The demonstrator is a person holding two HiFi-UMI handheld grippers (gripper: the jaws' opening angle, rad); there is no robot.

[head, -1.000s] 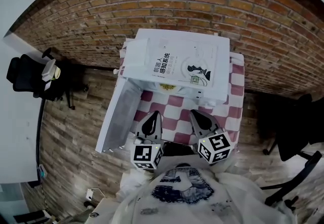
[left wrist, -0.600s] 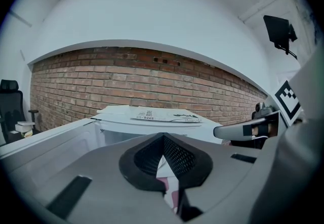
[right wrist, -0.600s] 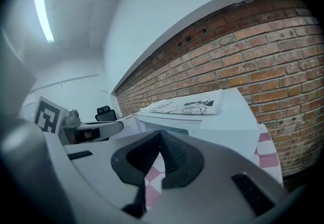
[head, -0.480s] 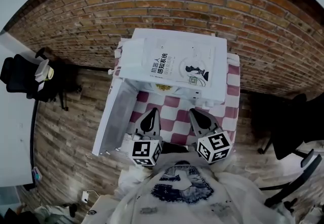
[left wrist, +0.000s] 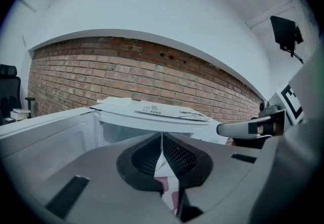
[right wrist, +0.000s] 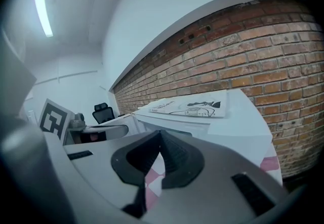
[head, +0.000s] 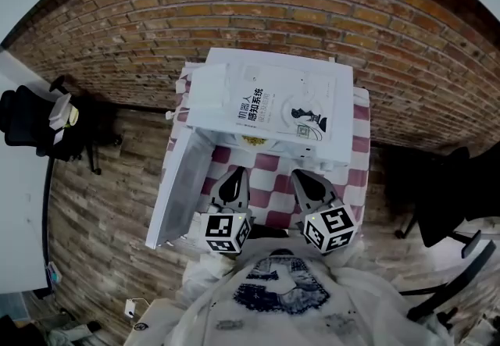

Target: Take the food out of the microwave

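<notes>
Left gripper (head: 233, 179), right gripper (head: 303, 180) at lower centre, both clenched shut, holding nothing, just short of the open microwave (head: 345, 126).

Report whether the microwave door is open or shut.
Open. The microwave door stands swung out to the left of the microwave, and the left gripper view looks past it into the open cavity.

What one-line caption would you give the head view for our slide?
Shut, empty left tongs and right tongs hover over a checked tablecloth before a white microwave, its door open.
</notes>
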